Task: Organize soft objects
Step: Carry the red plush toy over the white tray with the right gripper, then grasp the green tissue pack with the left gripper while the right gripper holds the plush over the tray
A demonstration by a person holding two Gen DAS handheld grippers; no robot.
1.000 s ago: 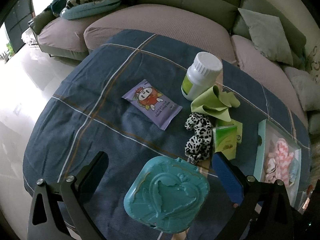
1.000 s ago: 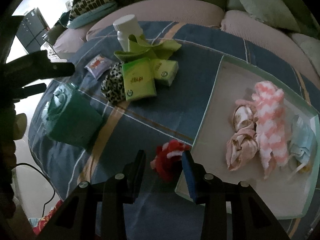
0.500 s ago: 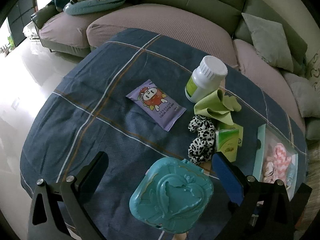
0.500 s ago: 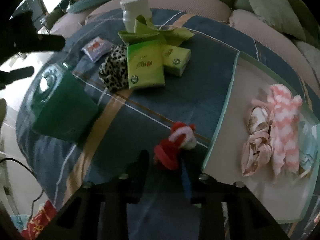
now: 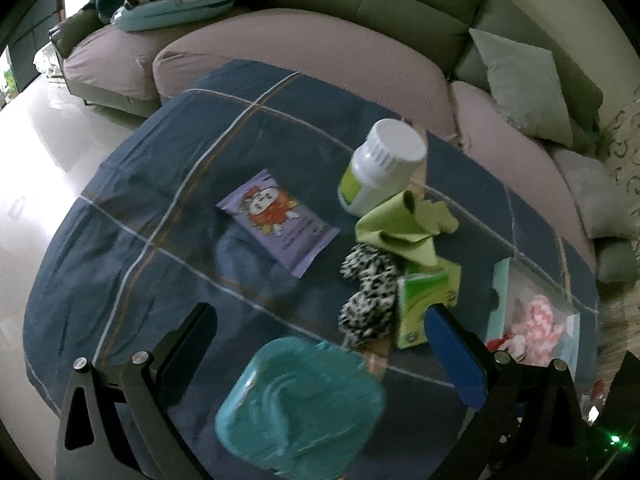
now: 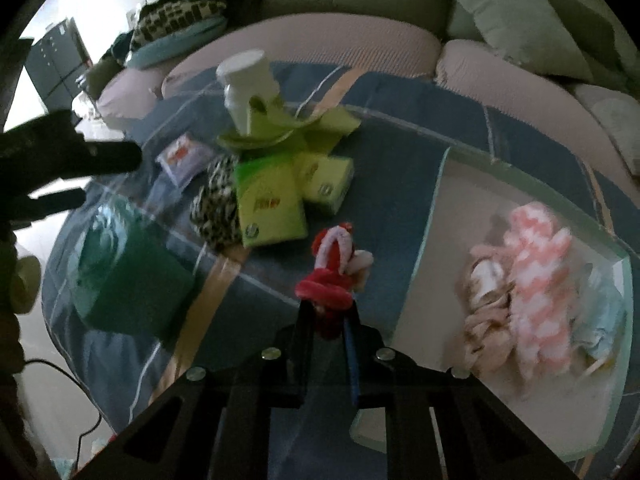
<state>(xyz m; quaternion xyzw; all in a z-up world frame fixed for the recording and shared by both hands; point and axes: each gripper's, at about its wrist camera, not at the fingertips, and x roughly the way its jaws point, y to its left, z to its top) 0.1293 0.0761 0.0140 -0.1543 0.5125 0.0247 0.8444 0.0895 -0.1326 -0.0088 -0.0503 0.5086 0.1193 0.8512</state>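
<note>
A red scrunchie is pinched by the right claw, whose jaws have just been closing, above the desk beside the tray. The left claw is held wide open over a teal box, nothing gripped.

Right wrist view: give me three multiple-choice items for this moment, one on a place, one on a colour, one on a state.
1. Where is the pink-and-white soft item?
A. in the tray
B. on the sofa
C. on the teal box

2. What colour is the bottle's cap?
A. red
B. white
C. black

3. How is the right claw?
A. wide open, holding nothing
B. shut on the red plush toy
C. shut on the bottle

Key: 1 A, it lies inside the tray's rim; 2 B, the cap looks white; 3 B, the fingers have just closed and pinch the toy.
</note>
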